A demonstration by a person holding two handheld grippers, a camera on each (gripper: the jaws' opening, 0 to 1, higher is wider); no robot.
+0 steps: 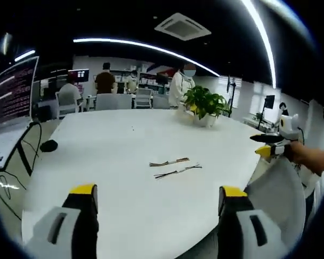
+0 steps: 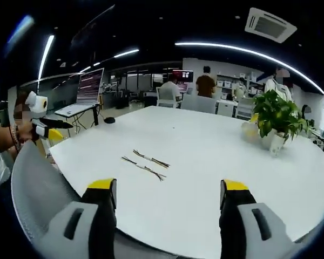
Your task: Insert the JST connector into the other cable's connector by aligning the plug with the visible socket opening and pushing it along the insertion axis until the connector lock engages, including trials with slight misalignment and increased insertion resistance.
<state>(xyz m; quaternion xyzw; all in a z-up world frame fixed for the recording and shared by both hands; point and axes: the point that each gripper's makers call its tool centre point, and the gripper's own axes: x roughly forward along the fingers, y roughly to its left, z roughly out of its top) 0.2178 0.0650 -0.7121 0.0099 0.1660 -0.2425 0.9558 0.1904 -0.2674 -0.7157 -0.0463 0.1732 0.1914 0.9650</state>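
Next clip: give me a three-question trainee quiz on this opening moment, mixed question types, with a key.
1. True or false: the two cables on the white table are already plugged together.
2. Multiple choice: what does the left gripper hold? A) a cable B) the potted plant C) nothing
3. Fill in: in the right gripper view, the cables lie ahead of the right gripper, which is ____ (open/shut).

Key: 1 false, they lie side by side, apart; 2 C; 3 open.
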